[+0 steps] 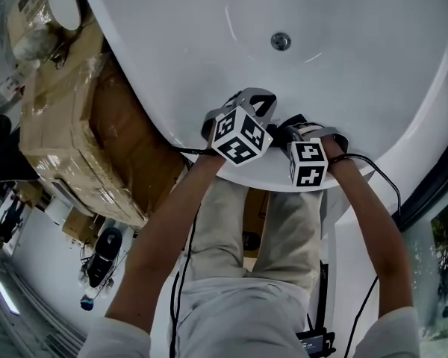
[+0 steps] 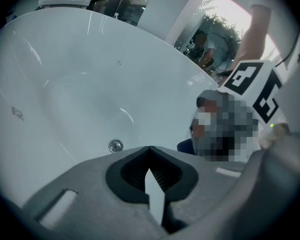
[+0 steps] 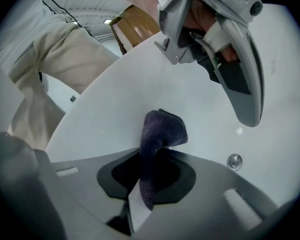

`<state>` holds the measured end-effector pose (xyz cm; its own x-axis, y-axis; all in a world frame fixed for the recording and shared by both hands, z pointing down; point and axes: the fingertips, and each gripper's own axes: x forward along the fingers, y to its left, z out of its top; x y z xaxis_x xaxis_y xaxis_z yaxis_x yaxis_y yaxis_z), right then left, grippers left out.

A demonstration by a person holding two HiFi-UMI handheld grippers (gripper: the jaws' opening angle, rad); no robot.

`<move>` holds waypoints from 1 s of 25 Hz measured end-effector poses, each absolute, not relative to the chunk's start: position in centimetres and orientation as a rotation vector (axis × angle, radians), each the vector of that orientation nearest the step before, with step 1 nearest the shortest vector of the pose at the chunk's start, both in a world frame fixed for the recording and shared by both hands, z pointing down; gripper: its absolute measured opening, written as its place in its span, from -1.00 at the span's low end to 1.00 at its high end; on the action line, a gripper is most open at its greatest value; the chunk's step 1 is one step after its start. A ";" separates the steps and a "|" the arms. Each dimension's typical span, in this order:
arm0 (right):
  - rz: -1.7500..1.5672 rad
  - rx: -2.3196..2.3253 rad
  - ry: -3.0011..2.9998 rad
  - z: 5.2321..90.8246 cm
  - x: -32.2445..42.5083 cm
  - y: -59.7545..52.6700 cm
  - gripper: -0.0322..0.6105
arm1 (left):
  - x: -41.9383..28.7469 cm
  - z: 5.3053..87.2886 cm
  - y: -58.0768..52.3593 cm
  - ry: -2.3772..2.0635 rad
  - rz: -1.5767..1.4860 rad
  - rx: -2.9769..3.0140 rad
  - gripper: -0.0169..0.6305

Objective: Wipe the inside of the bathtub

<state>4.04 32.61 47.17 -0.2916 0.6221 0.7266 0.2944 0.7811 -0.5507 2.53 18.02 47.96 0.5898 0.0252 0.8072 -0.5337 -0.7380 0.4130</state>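
Progress seems small: your right gripper has its jaws clenched on a dark cloth, held over the near inner wall of the bathtub; I cannot tell if it touches. Your left gripper is closed on nothing. In my judgement, nearly all the inside, also around the drain, remains to wipe.

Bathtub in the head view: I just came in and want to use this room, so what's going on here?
A person stands at the white bathtub with a gripper in each hand, both near its closer rim. The right gripper is shut on a dark cloth that sticks out over the tub's inner surface; whether it touches can't be told. The left gripper is shut with nothing in it. The drain lies further in.
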 end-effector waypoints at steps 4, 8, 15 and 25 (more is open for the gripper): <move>0.352 -0.728 -1.896 45.7 4.1 33.0 -0.74 | 2.6 47.3 18.3 -0.396 1.123 2.177 -0.96; 0.334 -0.746 -1.893 44.4 4.3 33.4 -0.74 | 2.6 46.6 18.7 -0.391 1.127 2.178 -0.96; 0.366 -0.797 -1.895 41.7 4.5 34.4 -0.74 | 2.4 44.9 19.0 -0.389 1.133 2.175 -0.96; 0.539 -1.073 -1.831 38.3 6.2 34.4 -0.73 | 3.1 44.9 18.2 -0.418 1.118 2.165 -0.96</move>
<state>6.15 34.45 38.29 -0.2009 0.8480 0.4904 0.4473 0.5248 -0.7242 3.11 18.16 44.93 0.5839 0.0163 0.8117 -0.5449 -0.7333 0.4067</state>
